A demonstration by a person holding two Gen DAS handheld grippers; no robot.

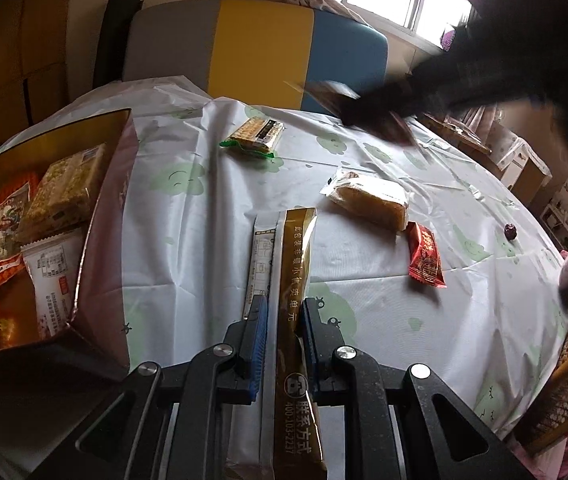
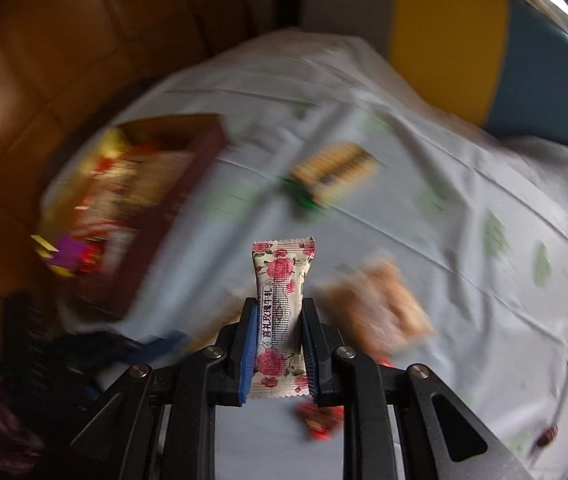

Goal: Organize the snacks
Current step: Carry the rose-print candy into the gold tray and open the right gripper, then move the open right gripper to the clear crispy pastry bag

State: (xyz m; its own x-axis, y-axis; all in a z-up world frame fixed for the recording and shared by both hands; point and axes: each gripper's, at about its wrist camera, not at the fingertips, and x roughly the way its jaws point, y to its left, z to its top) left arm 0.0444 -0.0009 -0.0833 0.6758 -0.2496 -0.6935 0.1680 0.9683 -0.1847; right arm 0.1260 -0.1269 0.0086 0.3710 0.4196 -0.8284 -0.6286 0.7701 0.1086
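Observation:
My left gripper [image 1: 284, 312] is shut on a long gold-brown sachet stick [image 1: 298, 264], which points away over the table; a pale strip runs along its left side. An open dark-red box [image 1: 104, 220] with a gold lining stands to the left and holds several snack packs. My right gripper [image 2: 278, 312] is shut on a small rose-patterned candy packet [image 2: 282, 280], held upright above the table. In the left wrist view the right gripper is a dark blur [image 1: 364, 108] at the far side. The box [image 2: 172, 216] lies ahead-left of the right gripper.
On the white tablecloth [image 1: 188, 240] lie a green-edged cracker pack [image 1: 254, 136], a clear-wrapped cake [image 1: 372, 200], a red candy [image 1: 426, 256] and a dark date [image 1: 510, 231]. A woven basket [image 1: 564, 380], with a hand on it, is at the right edge. A multicoloured chair [image 1: 260, 48] stands behind.

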